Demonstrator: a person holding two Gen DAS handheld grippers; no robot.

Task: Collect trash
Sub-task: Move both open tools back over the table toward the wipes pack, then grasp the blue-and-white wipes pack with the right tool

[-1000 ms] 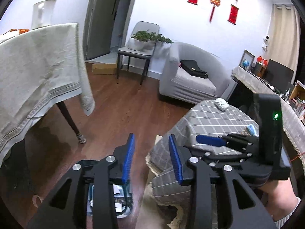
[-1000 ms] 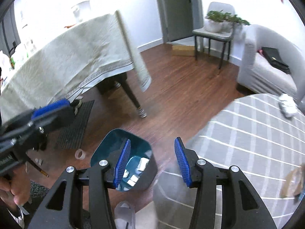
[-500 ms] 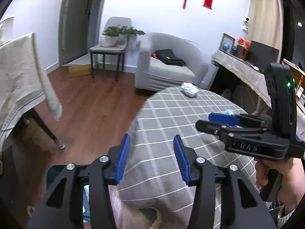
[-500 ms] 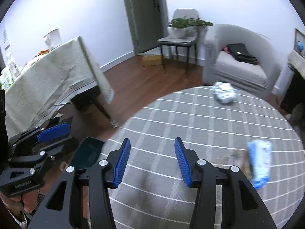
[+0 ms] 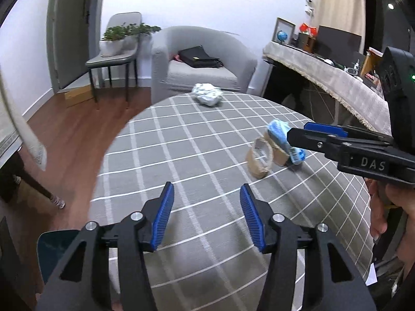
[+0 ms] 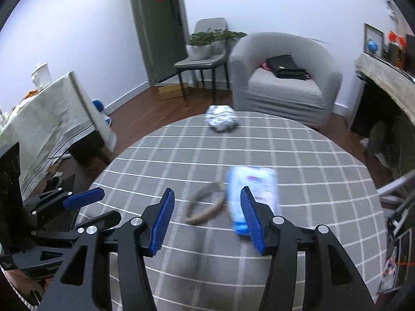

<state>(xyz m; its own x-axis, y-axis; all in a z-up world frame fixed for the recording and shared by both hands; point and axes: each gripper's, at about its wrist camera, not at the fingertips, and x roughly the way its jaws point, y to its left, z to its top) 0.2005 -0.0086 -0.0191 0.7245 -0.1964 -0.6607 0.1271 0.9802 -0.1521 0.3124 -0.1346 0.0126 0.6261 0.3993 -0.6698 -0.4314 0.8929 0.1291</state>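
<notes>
— Nearest first?
— Left gripper (image 5: 205, 216) over the near edge of the round table (image 5: 181, 155), blue pads apart and opening, nothing between. Right gripper (image 6: 206, 219) likewise apart and opening, empty, hanging just short of the trash.
— Any writing?
— "DAS" in pale letters on the side of the right gripper, seen only from the left wrist. A barcode on the blue-and-white packet (image 6: 253, 197); the rest of its print too blurred to read.
— Where is the trash?
— Mid-table: brown tape ring (image 5: 259, 159) touching the packet on the right half of the grey checked cloth. Farther back, near the far edge, a crumpled foil ball (image 6: 221, 120), well apart from both.
— Below the table?
— Dark teal bin (image 5: 55, 248) on the wood floor at the near left, shown by the left wrist only.
— And the room?
— Grey armchair (image 6: 282, 83) with a black bag (image 6: 285, 66) behind the table, a chair bearing a potted plant (image 6: 205, 42) beside a grey door, red hangings on the white wall. Cloth-draped table (image 6: 49, 114) at left, clearest from the right wrist, a white jug on it.
</notes>
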